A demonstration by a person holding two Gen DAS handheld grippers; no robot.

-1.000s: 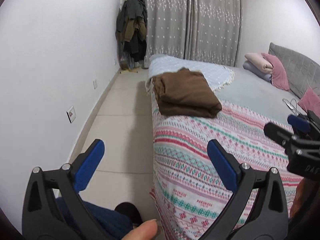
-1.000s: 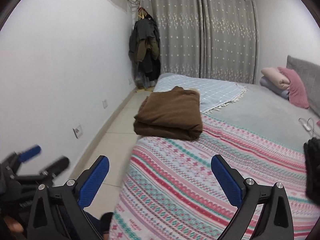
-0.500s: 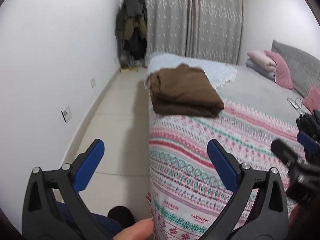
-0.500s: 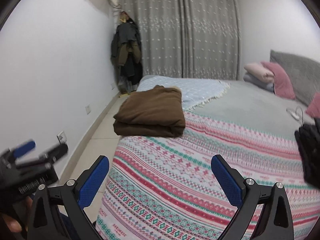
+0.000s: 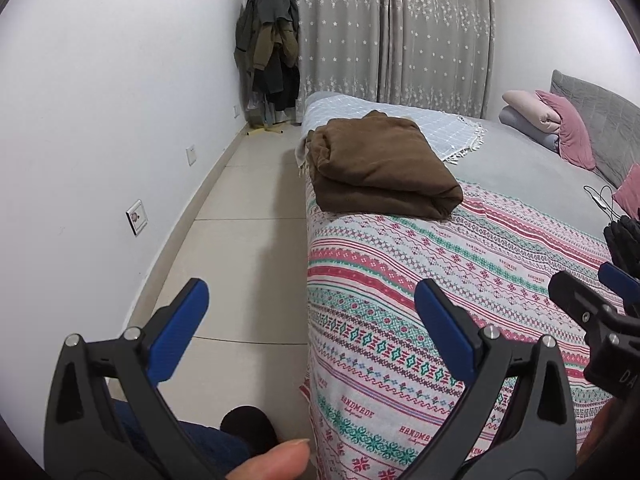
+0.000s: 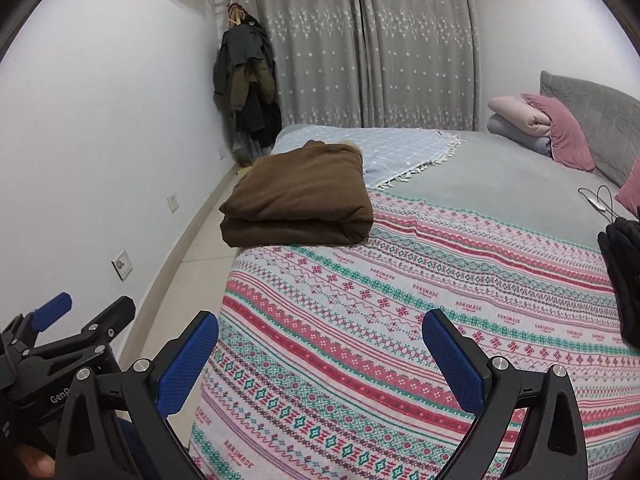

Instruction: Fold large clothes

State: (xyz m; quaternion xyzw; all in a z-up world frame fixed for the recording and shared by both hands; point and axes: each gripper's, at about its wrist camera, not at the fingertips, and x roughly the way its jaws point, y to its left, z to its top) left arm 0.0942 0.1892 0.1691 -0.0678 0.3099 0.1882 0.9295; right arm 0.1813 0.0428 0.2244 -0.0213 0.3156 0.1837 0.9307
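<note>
A brown garment [image 5: 380,168] [image 6: 300,196] lies folded in a thick rectangle at the left edge of the bed, half on the patterned striped blanket [image 5: 460,280] [image 6: 400,300]. A dark black garment [image 5: 624,240] [image 6: 624,272] sits bunched at the right edge of both views. My left gripper [image 5: 312,312] hangs open over the bed's near corner and the floor, holding nothing. My right gripper [image 6: 320,344] is open above the patterned blanket, empty too. Each gripper shows in the other's view: the right one [image 5: 600,312] and the left one [image 6: 76,320].
A white wall runs along the left beside a tiled floor aisle [image 5: 248,248]. A coat rack with dark jackets [image 5: 272,56] stands in the far corner by grey curtains. Pillows [image 5: 552,124], a grey headboard and a cable [image 6: 600,200] lie at the bed's right.
Both grippers have drifted and tilted slightly, so the bed shifts in view; the right gripper rose then settled. The brown garment stays put and both grippers remain open.
</note>
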